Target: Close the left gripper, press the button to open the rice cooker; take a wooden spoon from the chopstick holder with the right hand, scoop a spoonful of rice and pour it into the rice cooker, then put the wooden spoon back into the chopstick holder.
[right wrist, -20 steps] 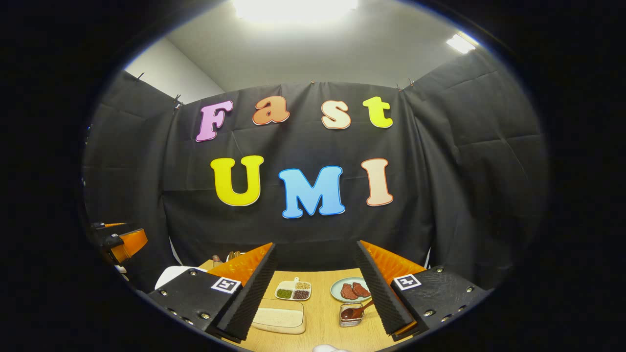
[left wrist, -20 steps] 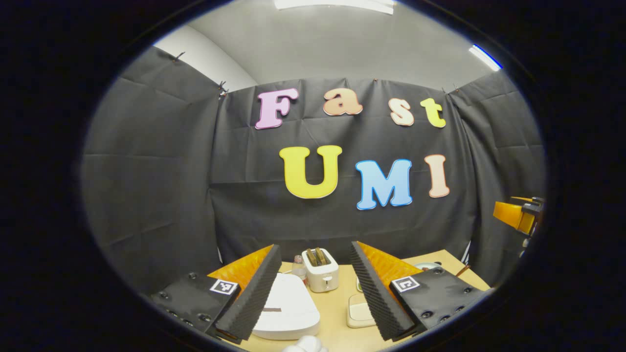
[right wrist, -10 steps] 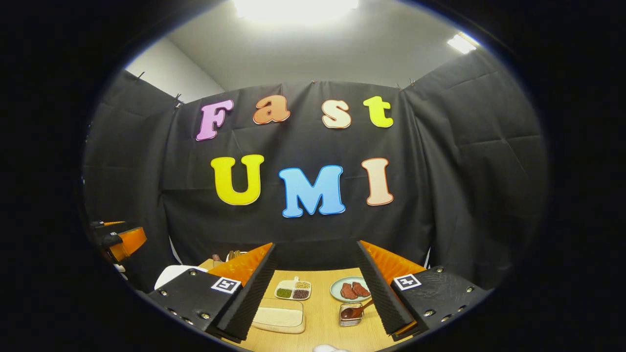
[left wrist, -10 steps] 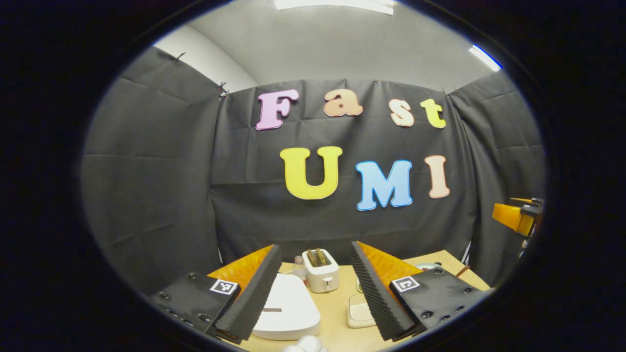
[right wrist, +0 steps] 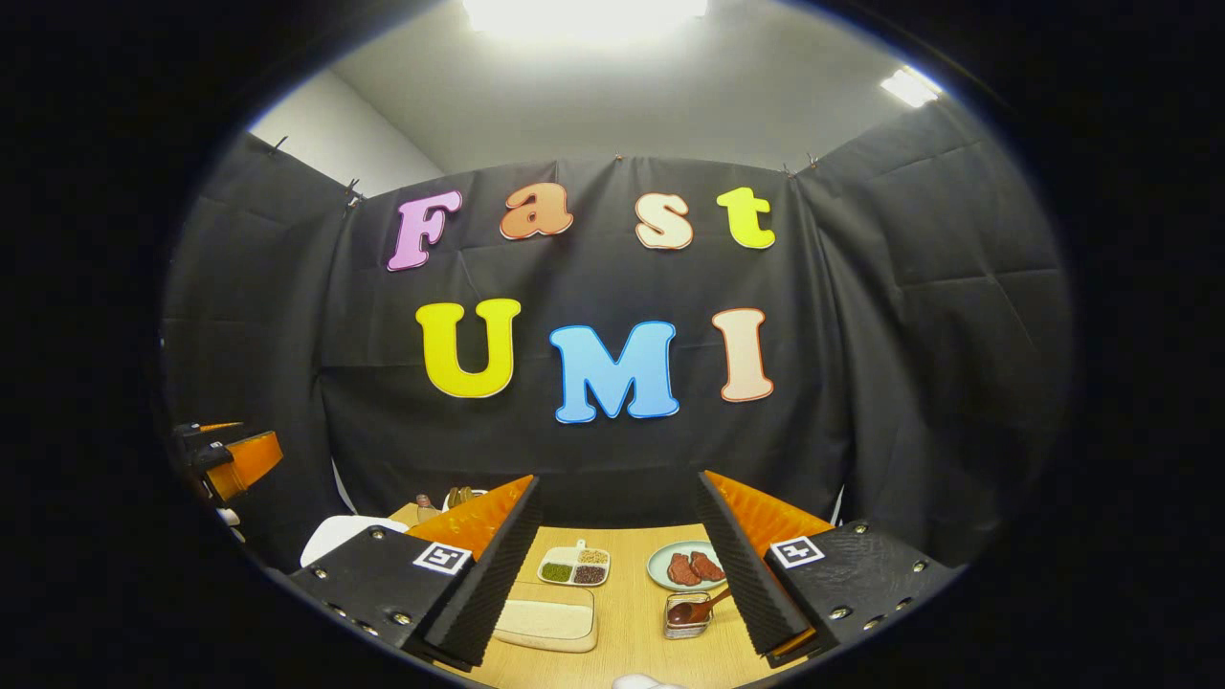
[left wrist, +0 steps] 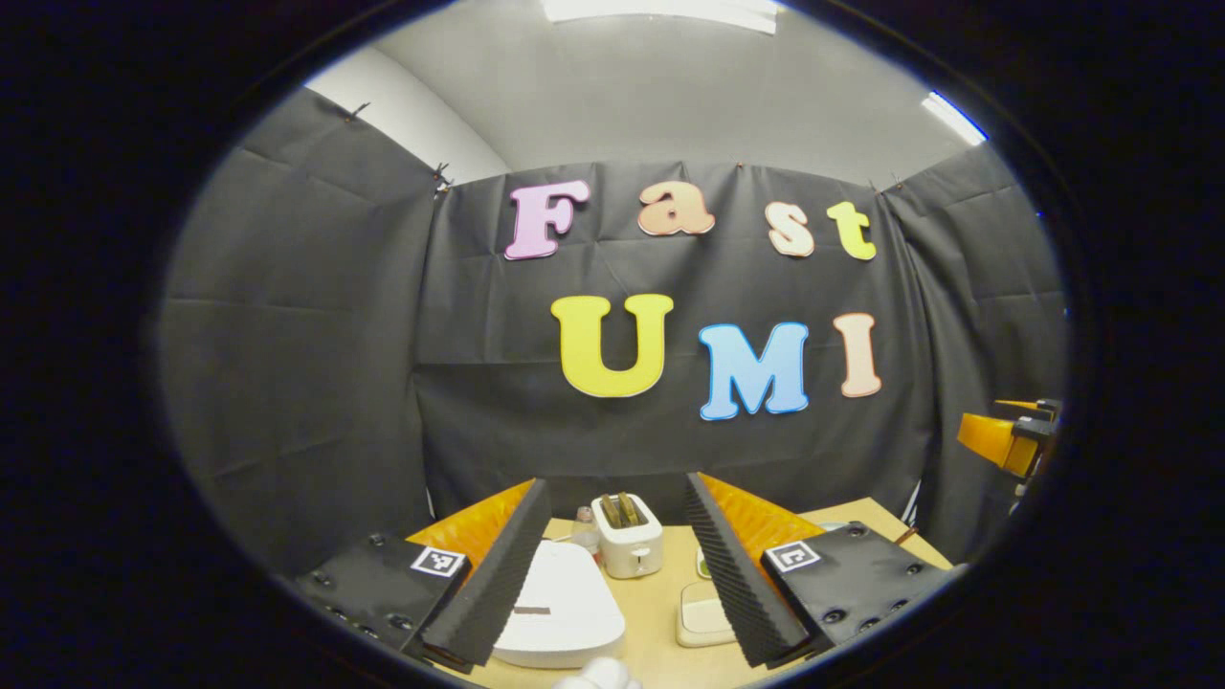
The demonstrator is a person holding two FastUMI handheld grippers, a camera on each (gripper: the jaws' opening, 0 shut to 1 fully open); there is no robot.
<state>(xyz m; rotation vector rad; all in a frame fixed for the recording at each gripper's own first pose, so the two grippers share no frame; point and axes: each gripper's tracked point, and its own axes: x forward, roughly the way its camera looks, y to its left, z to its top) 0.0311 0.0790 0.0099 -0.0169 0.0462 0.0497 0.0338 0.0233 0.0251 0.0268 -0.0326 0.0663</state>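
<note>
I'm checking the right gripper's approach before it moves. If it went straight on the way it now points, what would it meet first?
Probably nothing on the table: the right gripper is open, pointing level above the table, over the divided dish. The black cloth wall seems first in line; depth is unclear.

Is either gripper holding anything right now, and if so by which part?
Nothing is held. The left gripper and right gripper both have jaws apart with nothing between them; the wooden spoon sits untouched in its holder.

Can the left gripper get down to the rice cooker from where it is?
Probably yes: the left gripper is open above the closed rice cooker, with nothing between them.
</note>
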